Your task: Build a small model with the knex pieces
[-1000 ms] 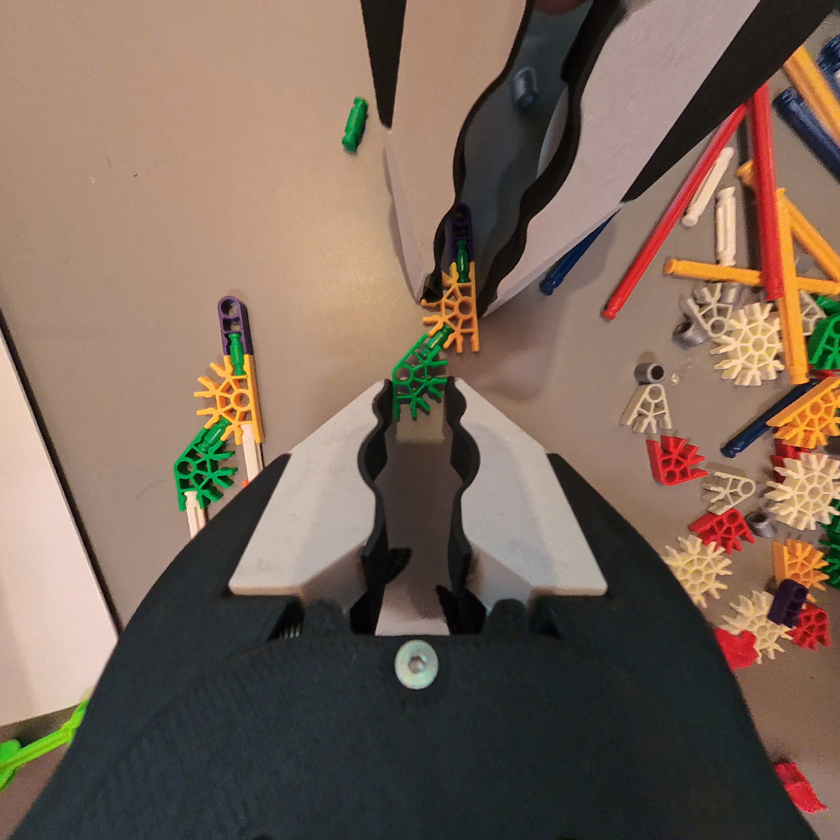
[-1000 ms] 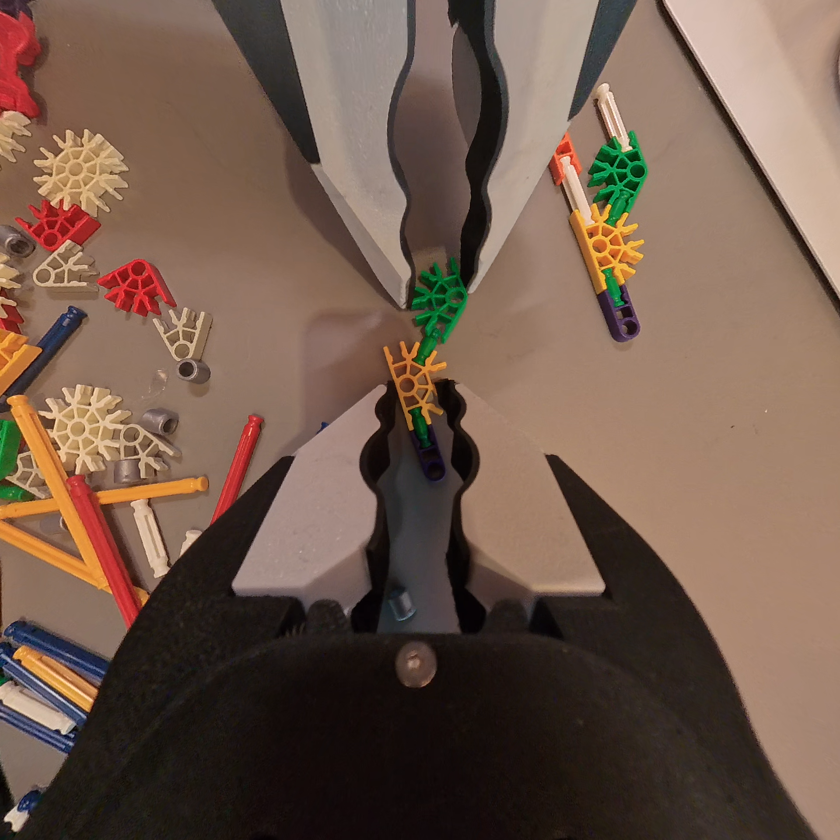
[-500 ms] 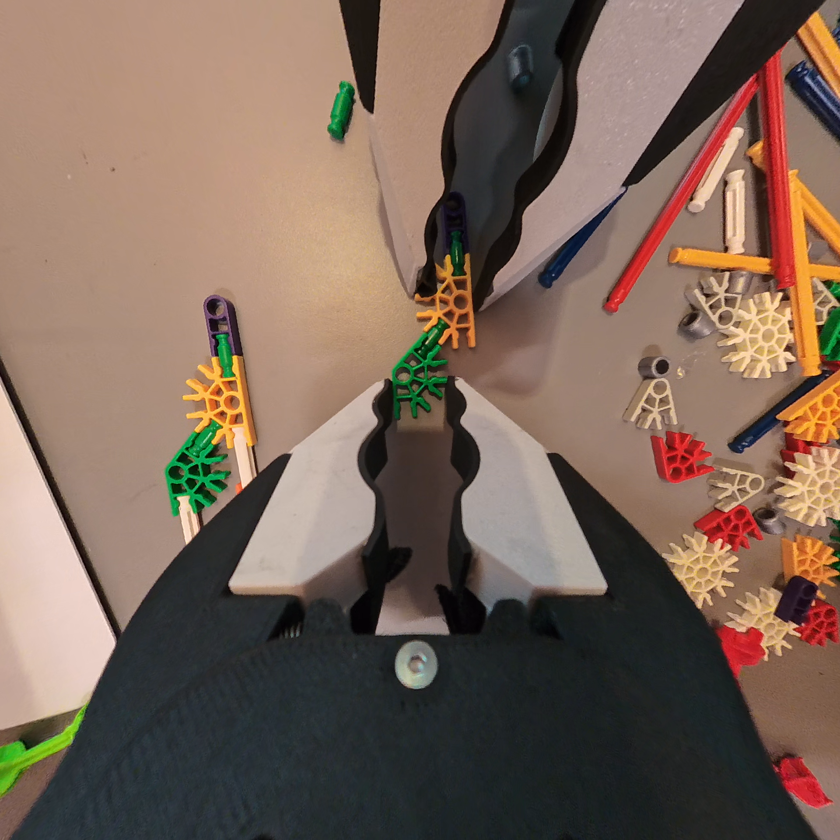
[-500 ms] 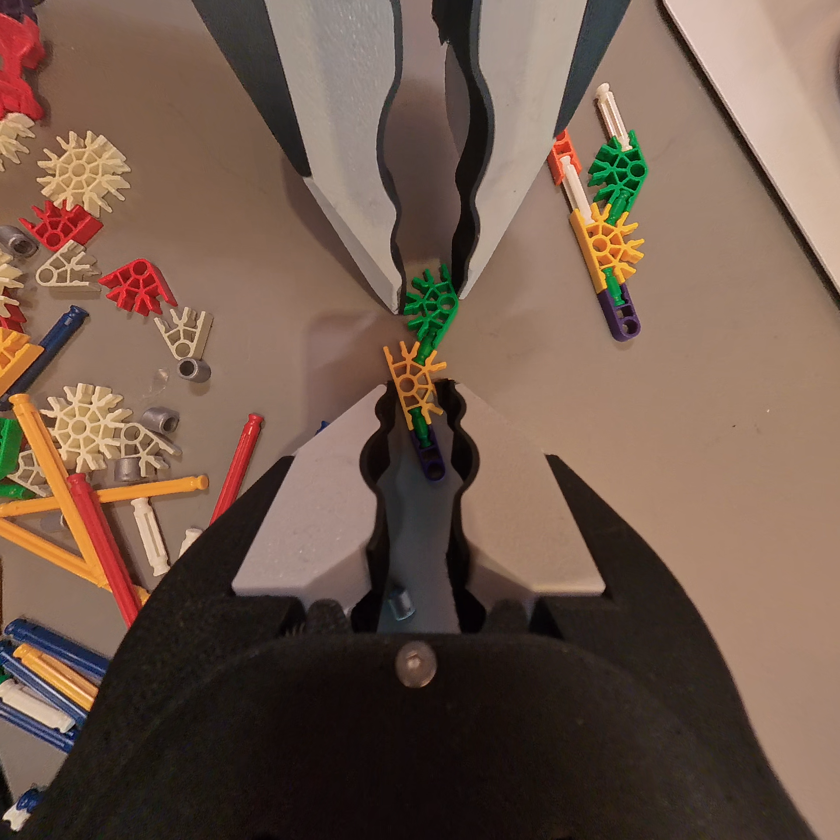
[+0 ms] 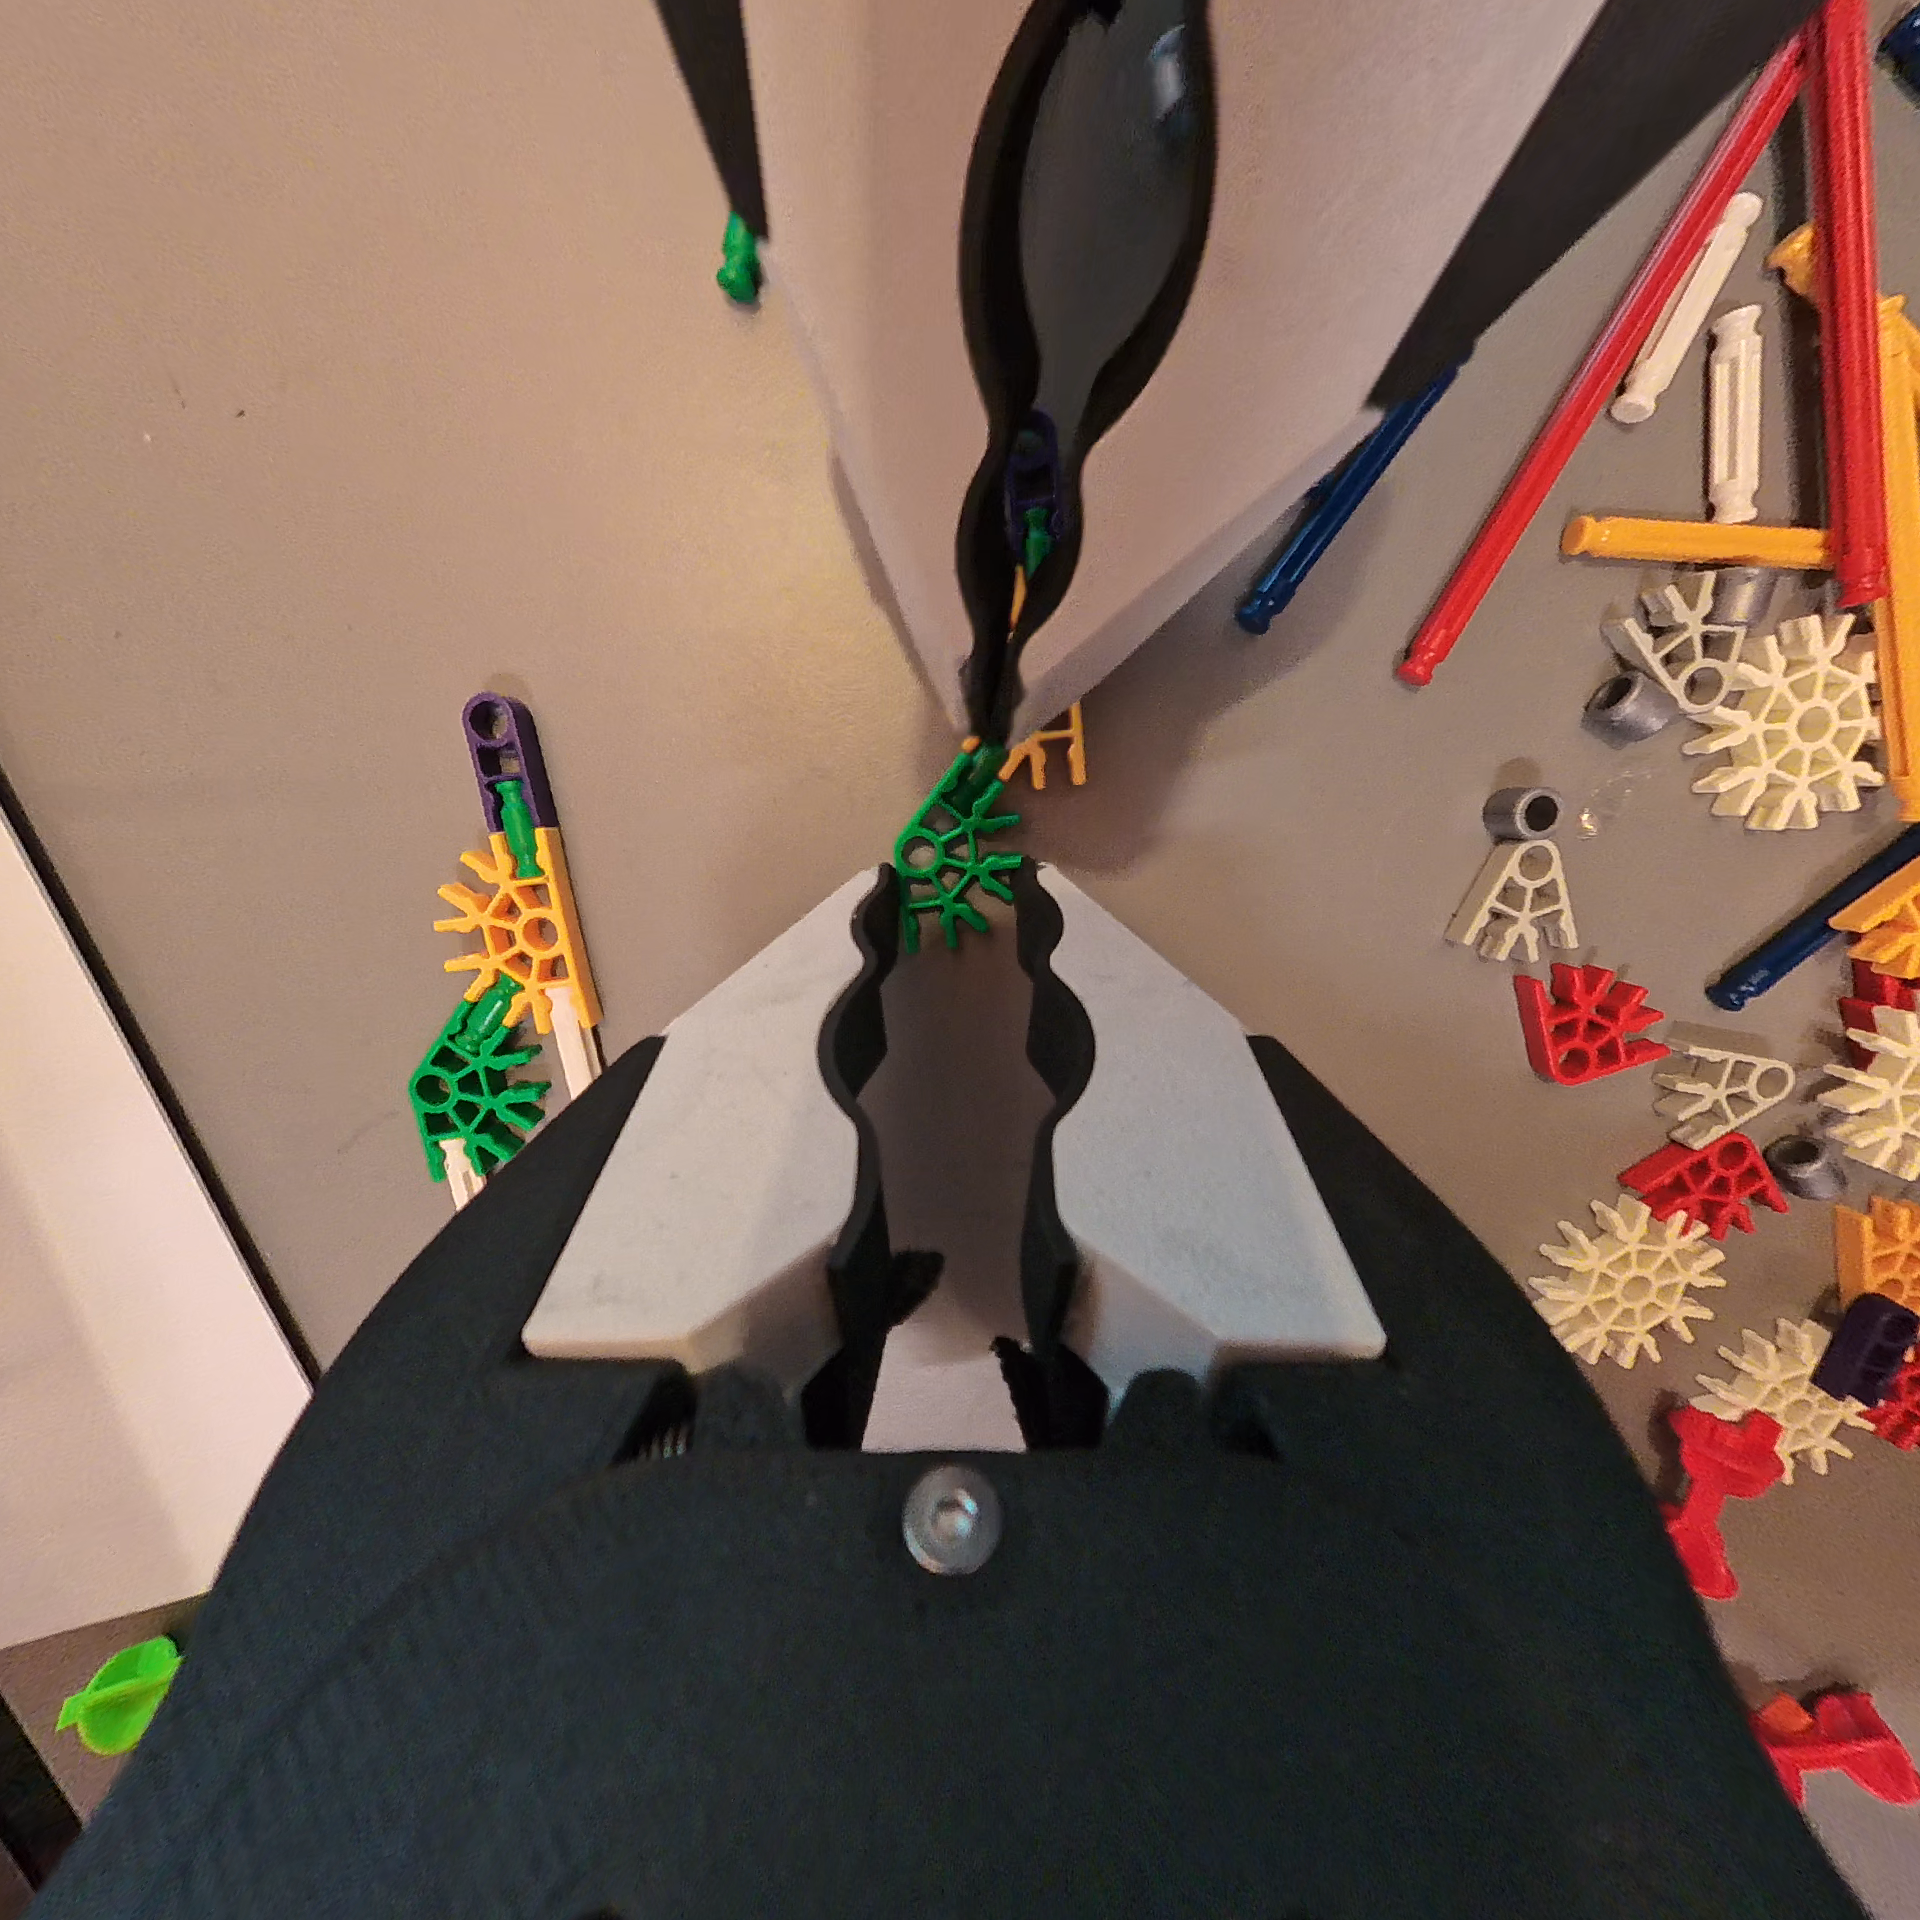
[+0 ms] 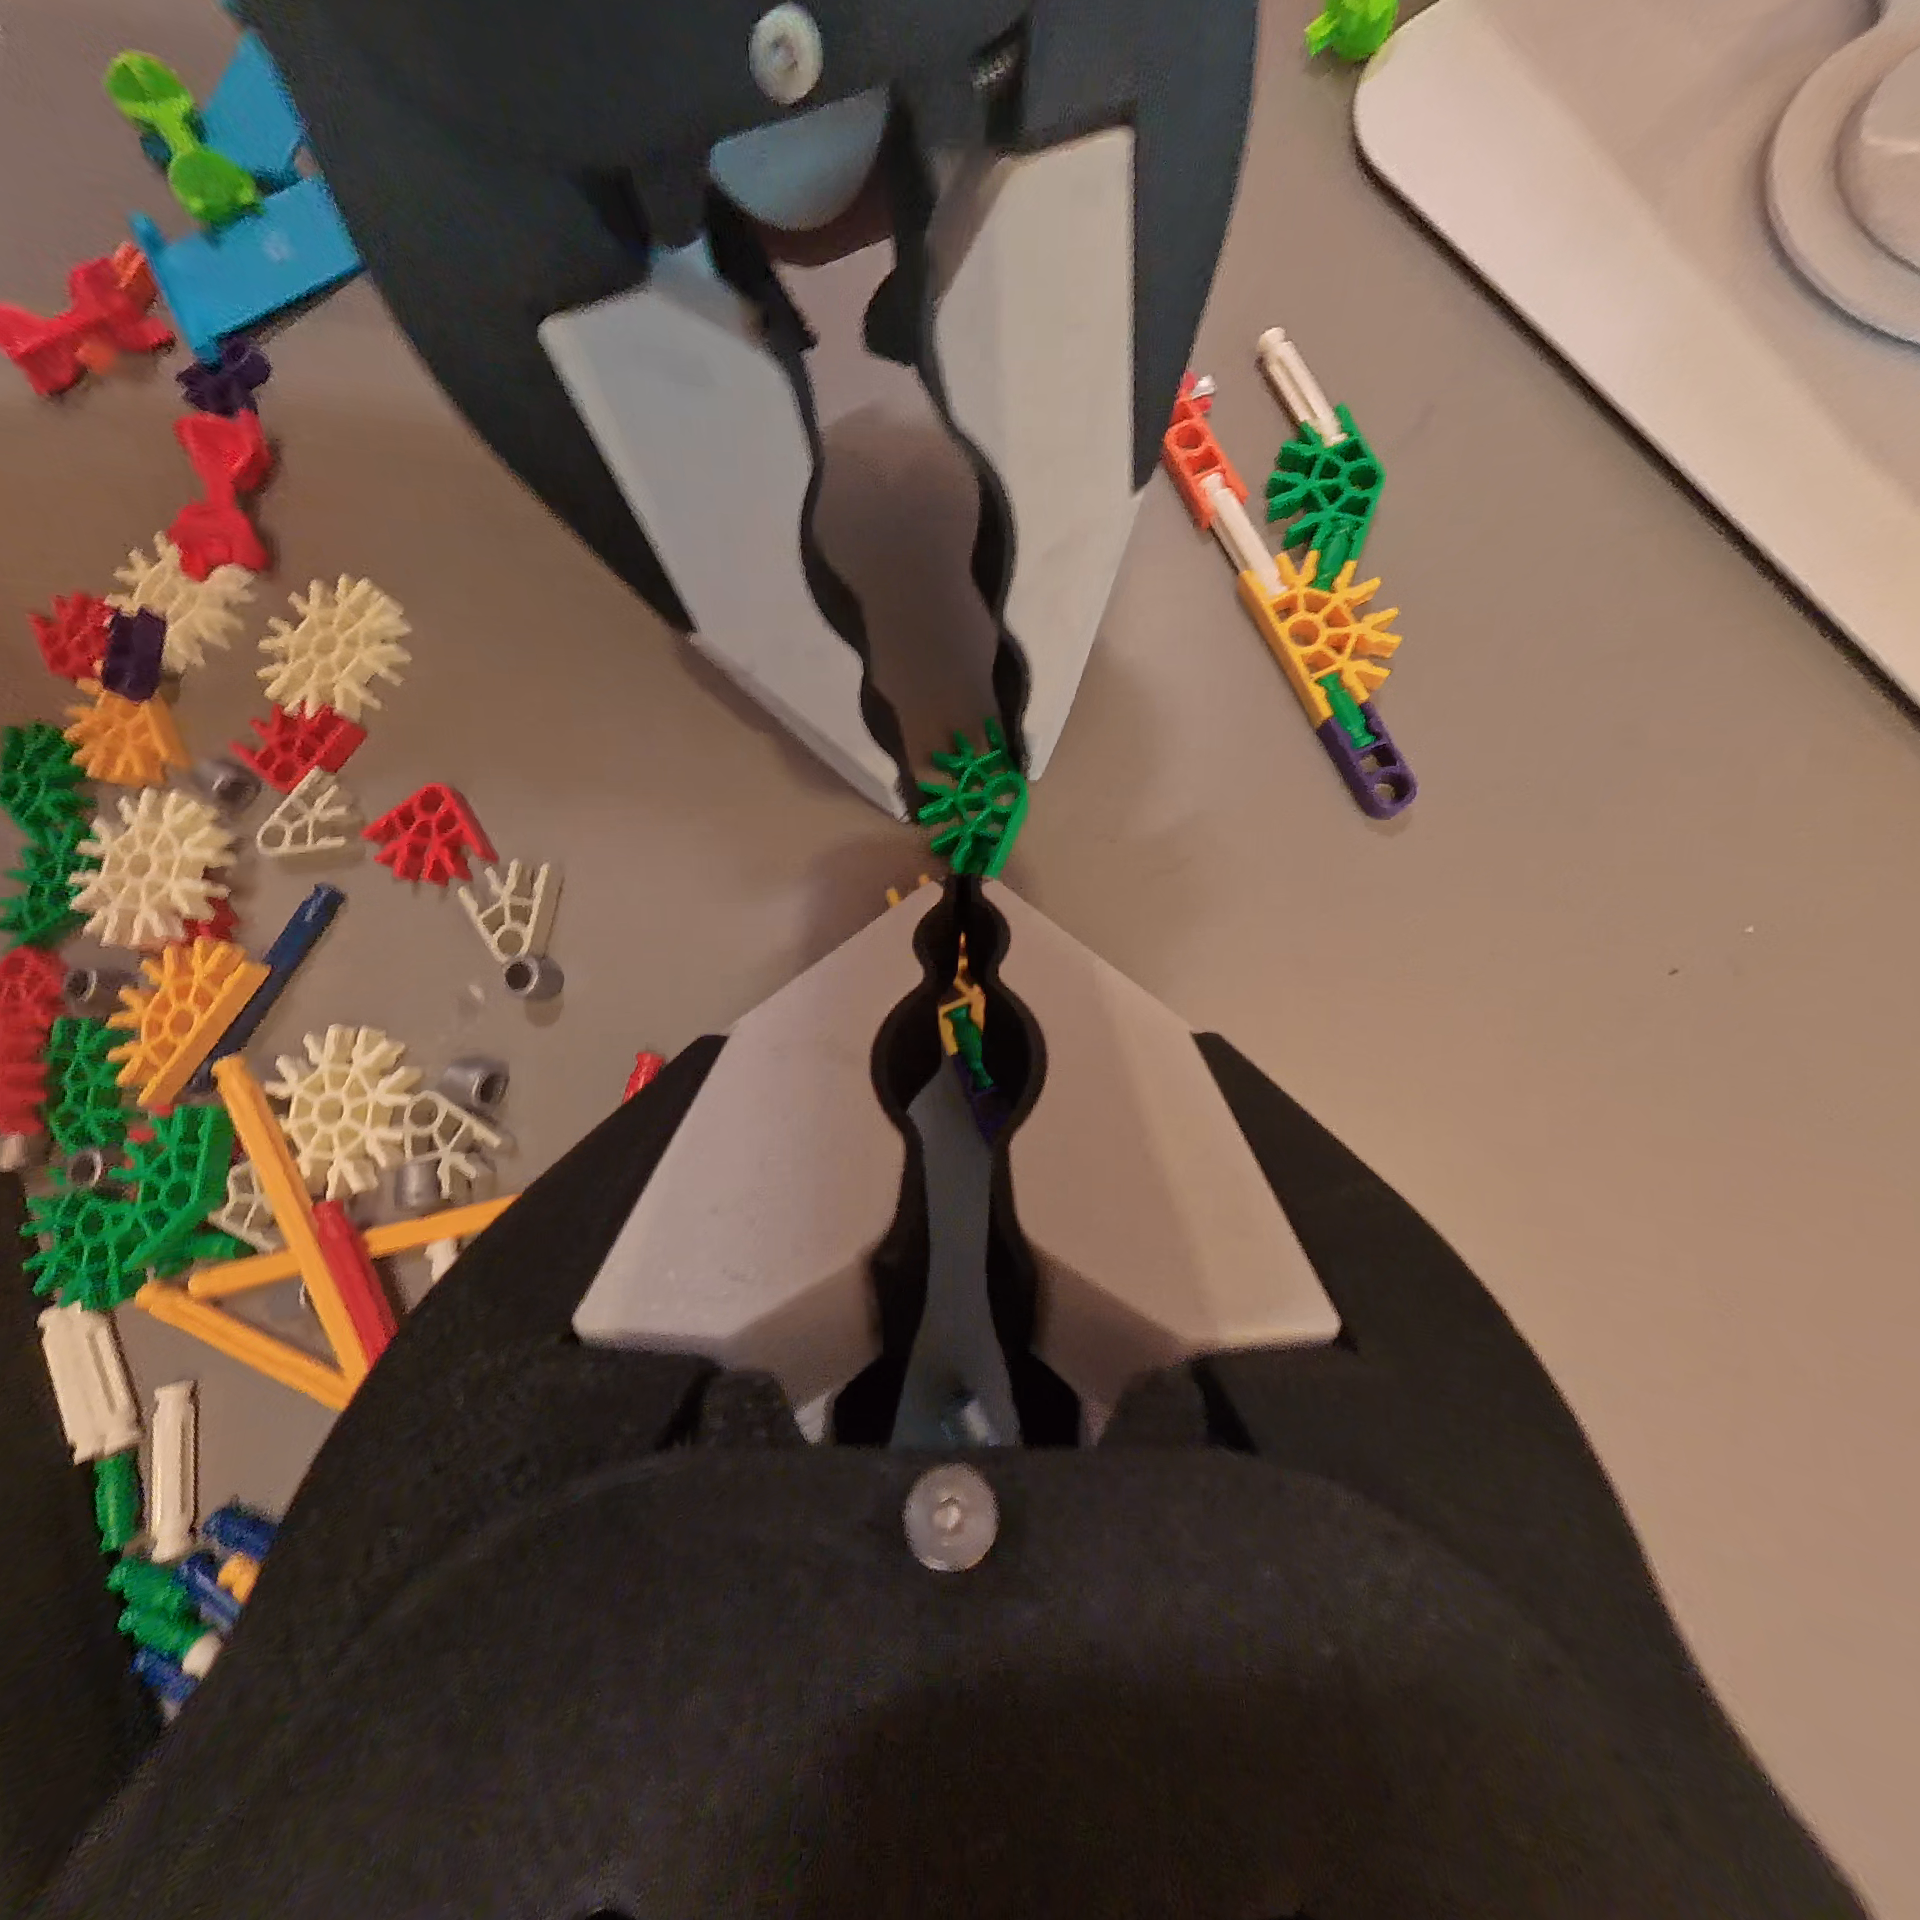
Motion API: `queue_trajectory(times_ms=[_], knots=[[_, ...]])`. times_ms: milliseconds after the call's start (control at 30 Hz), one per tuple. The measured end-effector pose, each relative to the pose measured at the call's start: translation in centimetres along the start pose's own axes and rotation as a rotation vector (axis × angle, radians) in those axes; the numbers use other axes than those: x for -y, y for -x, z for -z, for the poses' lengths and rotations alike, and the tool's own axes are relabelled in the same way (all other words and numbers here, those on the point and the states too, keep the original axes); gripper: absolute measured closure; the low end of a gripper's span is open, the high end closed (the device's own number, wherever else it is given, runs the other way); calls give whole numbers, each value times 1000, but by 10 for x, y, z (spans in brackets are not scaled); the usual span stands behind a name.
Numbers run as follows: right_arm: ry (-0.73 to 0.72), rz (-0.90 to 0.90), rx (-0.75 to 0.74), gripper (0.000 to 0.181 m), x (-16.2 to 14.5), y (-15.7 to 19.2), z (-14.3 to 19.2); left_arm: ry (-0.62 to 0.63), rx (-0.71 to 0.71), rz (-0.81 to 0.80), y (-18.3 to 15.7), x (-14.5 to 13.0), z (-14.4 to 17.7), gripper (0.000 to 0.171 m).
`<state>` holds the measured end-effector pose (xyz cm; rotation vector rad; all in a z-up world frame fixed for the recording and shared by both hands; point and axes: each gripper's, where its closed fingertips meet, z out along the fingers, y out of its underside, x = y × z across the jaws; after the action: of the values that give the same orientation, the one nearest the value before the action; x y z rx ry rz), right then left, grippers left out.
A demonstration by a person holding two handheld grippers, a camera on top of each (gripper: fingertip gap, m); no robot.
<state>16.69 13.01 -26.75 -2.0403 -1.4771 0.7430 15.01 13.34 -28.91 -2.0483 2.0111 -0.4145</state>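
A small rod-and-connector chain hangs between my two grippers above a grey table (image 5: 312,520). My left gripper (image 5: 956,883) is shut on its green connector (image 5: 940,852), which lies flat between the fingertips. My right gripper (image 6: 956,894) is shut on the other end, the yellow connector (image 6: 958,1013) and the purple connector (image 5: 1034,478), which sit edge-on between its pads. The two grippers meet tip to tip. A second chain like it (image 5: 509,935) lies flat on the table to the left of my left gripper and also shows in the right wrist view (image 6: 1320,613).
A pile of loose rods and connectors (image 5: 1766,727) lies right of my left gripper and shows in the right wrist view (image 6: 156,935). A white board (image 6: 1662,260) borders the table beyond the second chain. A blue piece (image 6: 249,260) and a short green rod (image 5: 738,265) lie farther off. Only a small space, under 4 cm, lies between the two pairs of fingers.
My right gripper's jaws have closed in on the yellow and purple end, which has turned from flat to edge-on. My left gripper still holds the green connector. Both views have tilted.
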Motion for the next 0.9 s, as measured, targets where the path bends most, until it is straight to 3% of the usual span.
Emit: queue_trajectory(times_ms=[233,900], knots=[[25,-14,-44,181,-1,-7,-14,-6,1,3,0,0,0,152],[-10,-86,-99,181,-2,-10,-11,-43,13,4,2,2,-1,152]])
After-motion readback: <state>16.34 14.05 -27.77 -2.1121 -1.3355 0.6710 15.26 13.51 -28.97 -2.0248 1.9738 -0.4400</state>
